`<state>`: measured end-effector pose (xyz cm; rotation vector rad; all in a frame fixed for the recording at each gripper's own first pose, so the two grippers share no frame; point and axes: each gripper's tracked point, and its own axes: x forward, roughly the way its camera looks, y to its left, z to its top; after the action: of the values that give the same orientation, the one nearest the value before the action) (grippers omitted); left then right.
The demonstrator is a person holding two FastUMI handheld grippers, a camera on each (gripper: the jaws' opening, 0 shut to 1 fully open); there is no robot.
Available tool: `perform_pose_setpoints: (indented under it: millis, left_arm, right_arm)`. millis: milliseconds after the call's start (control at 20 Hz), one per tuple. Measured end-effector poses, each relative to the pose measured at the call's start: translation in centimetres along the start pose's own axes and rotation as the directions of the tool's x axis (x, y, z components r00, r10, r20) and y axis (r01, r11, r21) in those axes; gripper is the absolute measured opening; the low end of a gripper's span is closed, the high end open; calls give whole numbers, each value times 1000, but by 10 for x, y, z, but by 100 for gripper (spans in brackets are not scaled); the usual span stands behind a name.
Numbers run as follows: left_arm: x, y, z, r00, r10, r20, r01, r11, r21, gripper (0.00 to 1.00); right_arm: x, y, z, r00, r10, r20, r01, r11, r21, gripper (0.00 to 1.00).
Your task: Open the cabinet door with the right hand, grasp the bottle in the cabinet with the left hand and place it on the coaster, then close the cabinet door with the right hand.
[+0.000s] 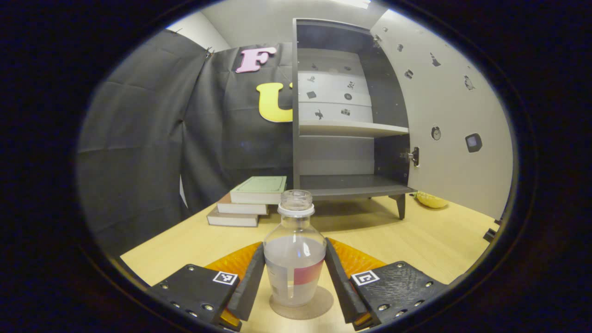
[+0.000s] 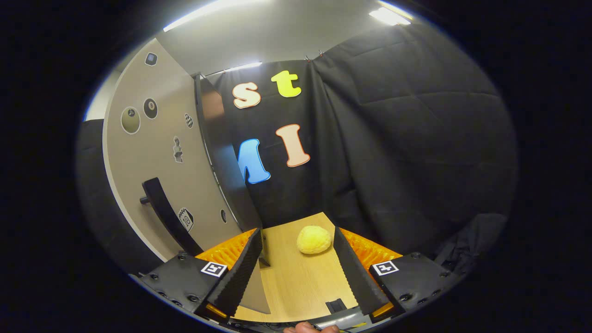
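While the clear plastic bottle [image 1: 294,259] stood upright on the round coaster [image 1: 303,309] on the wooden tabletop [image 1: 430,240], the left gripper [image 1: 294,273] sat around it with its two fingers [image 1: 249,282] spread to either side; whether the pads pressed on the bottle or stood just off it could not be told. The bottle had no cap, held clear liquid and carried a label with a red patch. Behind it the cabinet [image 1: 342,115] stood with both shelves bare and its door [image 1: 444,111] swung wide to the right. A stack of three books [image 1: 249,201] lay beside the cabinet on the left, and a yellow fruit-like object [image 1: 431,200] lay on the table near the door.

In the right gripper view, the right gripper [image 2: 296,273] was open and held nothing, its fingers apart above the tabletop [image 2: 296,277]. The yellow object [image 2: 313,239] lay ahead between them. The door [image 2: 157,175] with its dark bar handle [image 2: 166,217] stood just to the left.
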<state>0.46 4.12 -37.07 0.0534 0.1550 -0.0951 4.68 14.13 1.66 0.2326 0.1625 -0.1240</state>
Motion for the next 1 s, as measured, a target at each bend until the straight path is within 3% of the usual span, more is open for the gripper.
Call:
perform_pose_setpoints:
  millis: [150, 200, 300, 350, 450, 550, 700, 1000]
  left_arm:
    - [-8, -3, -3, 1000, 8, 0, -8, 1000, 7, 72]
    - [-9, -2, -5, 1000, 10, -1, -10, 1000, 7, 78]
    - [-11, -5, -2, 1000, -4, -7, 4, 1000, 11, 74]
    - [-11, -6, 0, 1000, -7, -11, 7, 1000, 16, 76]
    - [-10, -5, 2, 1000, -11, -22, 11, 1000, 20, 77]
    - [-10, -8, 8, 1000, -23, -20, 24, 999, 24, 72]
    - [-10, -12, 20, 999, -41, -6, 41, 998, 52, 90]
    - [-21, -3, 53, 999, -15, 32, 12, 996, 88, 93]
  right_arm:
    - [-2, -5, -8, 1000, -15, -24, 15, 1000, 18, 98]
    - [-3, -10, -9, 999, -25, -20, 26, 999, 25, 98]
    - [-3, -9, -10, 999, -28, -15, 29, 998, 58, 98]
    - [-2, -9, -11, 999, -27, -17, 29, 997, 77, 93]
    - [-1, -8, -14, 999, -28, -18, 30, 995, 98, 93]
    - [-3, -8, -18, 999, -29, -19, 31, 995, 96, 98]
    - [-7, -8, -22, 999, -34, -19, 35, 996, 80, 98]
    - [-15, -12, -26, 999, -41, -12, 42, 996, 84, 98]
